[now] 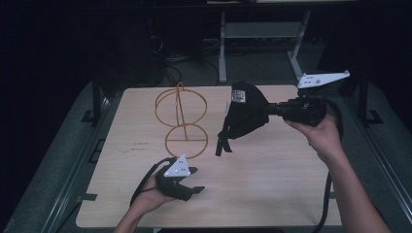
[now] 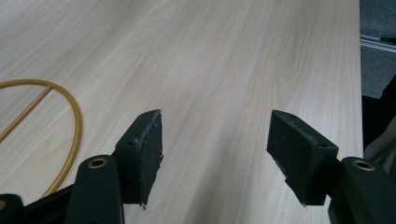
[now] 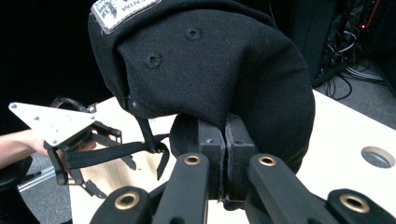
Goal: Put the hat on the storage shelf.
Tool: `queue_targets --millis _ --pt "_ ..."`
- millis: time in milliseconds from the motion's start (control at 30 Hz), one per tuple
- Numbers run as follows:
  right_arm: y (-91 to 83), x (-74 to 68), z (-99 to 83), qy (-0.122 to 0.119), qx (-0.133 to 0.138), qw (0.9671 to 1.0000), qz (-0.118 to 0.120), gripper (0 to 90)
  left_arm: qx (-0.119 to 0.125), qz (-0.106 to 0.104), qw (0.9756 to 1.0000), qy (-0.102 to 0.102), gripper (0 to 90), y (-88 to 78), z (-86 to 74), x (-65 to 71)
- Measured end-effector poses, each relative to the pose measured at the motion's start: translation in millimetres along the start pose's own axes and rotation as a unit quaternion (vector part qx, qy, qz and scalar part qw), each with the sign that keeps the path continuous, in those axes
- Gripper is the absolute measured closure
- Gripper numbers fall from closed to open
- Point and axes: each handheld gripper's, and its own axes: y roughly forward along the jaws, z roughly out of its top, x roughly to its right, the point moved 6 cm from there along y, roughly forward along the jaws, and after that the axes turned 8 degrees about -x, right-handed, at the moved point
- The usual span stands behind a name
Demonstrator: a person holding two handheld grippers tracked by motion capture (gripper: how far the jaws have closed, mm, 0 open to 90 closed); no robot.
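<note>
A black cap [image 1: 245, 114] with a white patch hangs in the air above the table's right half, its strap dangling down. My right gripper [image 1: 275, 110] is shut on the cap's edge; in the right gripper view the cap [image 3: 210, 70] bulges over the closed jaws. A gold wire stand [image 1: 182, 121] with two rings and an upright post sits on the table left of the cap. My left gripper [image 1: 195, 179] rests low near the table's front, open, with nothing between its fingers [image 2: 144, 149]. Part of the stand's base ring [image 2: 70, 116] curves to the left of it.
The light wooden table [image 1: 272, 184] has a small round hole [image 3: 377, 157] near one corner. Dark floor, cables and a metal frame [image 1: 223, 43] lie beyond the far edge. Black rails run along both sides of the table.
</note>
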Motion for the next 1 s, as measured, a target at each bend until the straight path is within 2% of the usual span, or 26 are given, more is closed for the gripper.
queue_targets --millis 200,333,433,600,700,1000 --pt "10.4 -2.1 22.6 -0.009 0.0 0.9999 0.01 88.2 -0.005 -0.003 1.0 0.002 34.9 1.9 -2.2 0.6" --pt "16.6 -4.9 39.0 -0.014 0.0 0.9997 0.018 88.2 0.002 -0.006 1.0 -0.004 34.8 0.9 -1.9 -0.2" --pt "22.3 -7.3 50.4 -0.02 -0.001 0.9996 0.022 88.2 0.005 0.0 1.0 -0.003 34.9 -1.5 -2.2 -2.1" --pt "33.1 -13.0 66.2 -0.031 -0.005 0.9991 0.027 88.2 0.003 -0.007 0.9999 -0.009 34.9 -1.3 -3.2 -1.3" --pt "40.5 -16.0 76.8 -0.037 -0.007 0.9987 0.033 88.2 -0.001 -0.006 1.0 -0.004 34.9 -1.3 -3.6 -2.2" --pt "67.7 -25.4 104.2 -0.052 -0.029 0.9973 0.043 88.2 -0.001 -0.004 1.0 -0.003 34.9 -1.4 -4.4 -4.2"
